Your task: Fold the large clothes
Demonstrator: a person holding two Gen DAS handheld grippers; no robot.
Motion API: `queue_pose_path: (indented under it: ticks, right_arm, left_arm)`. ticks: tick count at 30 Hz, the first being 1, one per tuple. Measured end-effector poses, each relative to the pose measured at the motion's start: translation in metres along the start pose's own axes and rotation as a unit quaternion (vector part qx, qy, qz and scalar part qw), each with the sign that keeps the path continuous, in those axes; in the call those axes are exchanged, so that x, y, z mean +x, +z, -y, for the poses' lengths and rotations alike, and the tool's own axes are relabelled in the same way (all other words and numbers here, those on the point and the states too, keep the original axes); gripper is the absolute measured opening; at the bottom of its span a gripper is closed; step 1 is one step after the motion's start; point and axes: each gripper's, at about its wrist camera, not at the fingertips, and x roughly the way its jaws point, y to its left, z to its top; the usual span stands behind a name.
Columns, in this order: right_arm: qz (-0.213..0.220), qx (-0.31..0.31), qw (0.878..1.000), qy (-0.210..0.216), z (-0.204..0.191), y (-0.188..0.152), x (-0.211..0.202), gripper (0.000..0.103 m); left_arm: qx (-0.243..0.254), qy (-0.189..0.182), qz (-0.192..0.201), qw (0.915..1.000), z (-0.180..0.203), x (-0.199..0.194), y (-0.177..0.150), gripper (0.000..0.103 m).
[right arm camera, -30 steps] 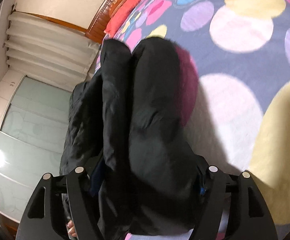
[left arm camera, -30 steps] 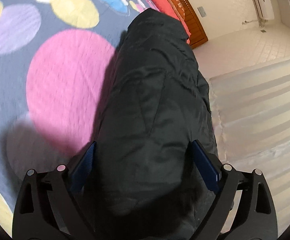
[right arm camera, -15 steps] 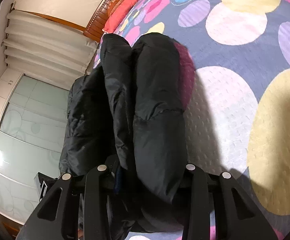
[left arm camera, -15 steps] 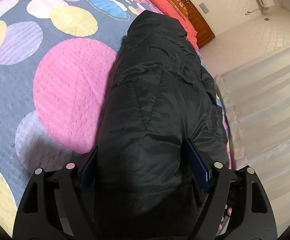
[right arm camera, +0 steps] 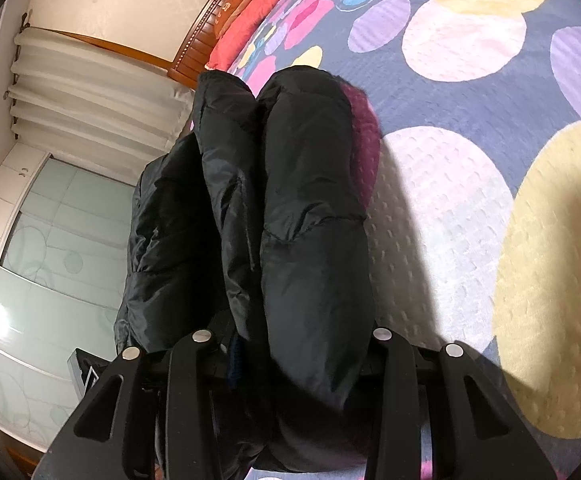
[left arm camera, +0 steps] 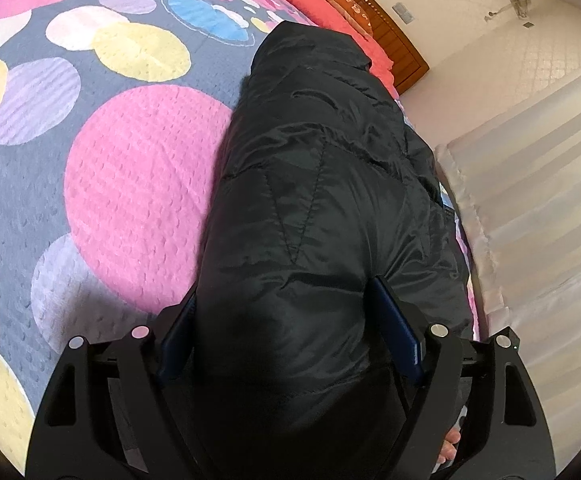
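Left wrist view: we see the left gripper (left arm camera: 286,328) with its blue pads (left arm camera: 396,330) pressed into either side of a thick roll of black padded jacket (left arm camera: 310,208). The fingers stand apart only by the thickness of the padding they pinch. The jacket lies lengthwise along the bed's edge, over the dotted quilt (left arm camera: 138,184), with its far end towards the red pillow (left arm camera: 322,12) and wooden headboard (left arm camera: 374,12).

Right wrist view: the right gripper (right arm camera: 290,354) holds the same jacket (right arm camera: 310,220), here seen as two or three puffed folds side by side. Fabric fills the gap between its fingers and hides the pads, so we judge them to be clamped on the folds, though the contact itself is out of sight. One fold bulges to the left, beyond the quilt (right arm camera: 450,208) and towards the curtain (right arm camera: 98,92).

Risks, as we judge them:
- The shell looks slick and the filling springy; a squeezed roll may push back and slide out of either grip.
- Each gripper may hold only some layers, so the loose ones could sag and undo the fold.
- The bundle sits at the mattress edge; letting go unevenly could tip the overhanging fold to the floor.
- If the two grippers move unequally, the roll may twist and lose its alignment.
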Motion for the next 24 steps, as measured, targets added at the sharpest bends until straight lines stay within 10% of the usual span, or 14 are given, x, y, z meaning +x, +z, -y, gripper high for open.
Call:
queue_pose_path:
  ticks: [24]
  right_arm:
    - [0.033, 0.026, 0.999, -0.025, 0.009, -0.023, -0.039, 0.060]
  left_arm:
    - [0.023, 0.045, 0.013, 0.9987, 0.007, -0.022, -0.010, 0.091]
